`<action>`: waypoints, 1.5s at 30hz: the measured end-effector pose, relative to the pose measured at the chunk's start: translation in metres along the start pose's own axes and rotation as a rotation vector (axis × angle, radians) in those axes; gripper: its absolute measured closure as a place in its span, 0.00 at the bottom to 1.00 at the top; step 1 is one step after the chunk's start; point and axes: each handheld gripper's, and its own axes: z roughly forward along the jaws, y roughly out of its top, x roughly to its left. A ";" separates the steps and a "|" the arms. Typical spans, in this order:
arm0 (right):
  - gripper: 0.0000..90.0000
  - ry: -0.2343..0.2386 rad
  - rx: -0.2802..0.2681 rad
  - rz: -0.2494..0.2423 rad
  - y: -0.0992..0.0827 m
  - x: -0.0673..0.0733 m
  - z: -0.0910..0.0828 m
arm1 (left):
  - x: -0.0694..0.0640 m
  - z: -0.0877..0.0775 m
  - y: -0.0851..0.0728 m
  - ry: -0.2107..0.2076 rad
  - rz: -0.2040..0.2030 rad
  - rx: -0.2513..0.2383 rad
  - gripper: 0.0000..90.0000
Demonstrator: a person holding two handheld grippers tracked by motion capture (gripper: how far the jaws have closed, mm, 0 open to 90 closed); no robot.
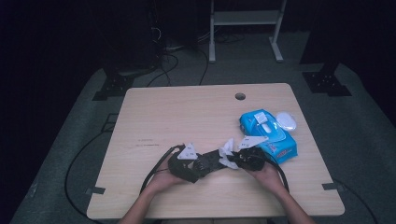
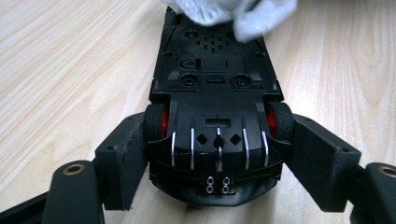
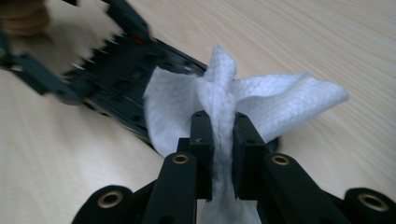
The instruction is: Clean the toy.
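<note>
The toy car lies belly-up near the table's front edge, clamped at its rear wheels between the jaws of the left gripper, whose pads press on both tyres. In the high view that gripper sits at about 7 o'clock from the table's middle, with the car reaching from it toward 3 o'clock. The right gripper has its jaws squeezed onto a bunched white wipe; the wipe rests on the far end of the car's underside, at 12 o'clock in the left gripper view. The step in hand looks like wiping the underside while the other gripper steadies the car. The next move probably calls for dragging the wipe along the chassis toward the left gripper, keeping the pinch firm and the car level. Farther out, at about 1 o'clock from the right gripper, lies a blue wipe pack with a white lid beside it on the wooden table.
</note>
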 end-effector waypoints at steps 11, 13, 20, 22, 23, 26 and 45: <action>0.90 0.049 -0.004 0.030 -0.005 0.006 -0.006 | -0.001 0.000 0.001 -0.007 0.007 0.006 0.28; 0.90 0.026 0.002 0.012 -0.004 0.006 -0.006 | -0.001 0.000 0.000 -0.009 0.003 0.004 0.28; 0.90 -0.006 0.012 0.069 -0.011 -0.008 -0.009 | -0.001 -0.002 0.000 -0.021 0.010 0.000 0.28; 0.90 0.028 0.018 0.062 -0.011 -0.003 -0.009 | 0.000 -0.002 0.000 -0.026 0.015 -0.002 0.28; 0.90 0.032 0.017 0.052 -0.011 0.001 -0.010 | -0.001 -0.002 0.000 -0.033 0.018 0.001 0.28; 0.91 0.069 -0.001 0.035 -0.006 0.011 -0.009 | -0.003 0.000 0.000 -0.046 0.022 0.004 0.28; 0.91 -0.013 -0.024 0.034 0.007 0.005 0.006 | -0.006 0.001 0.000 -0.076 0.045 0.005 0.28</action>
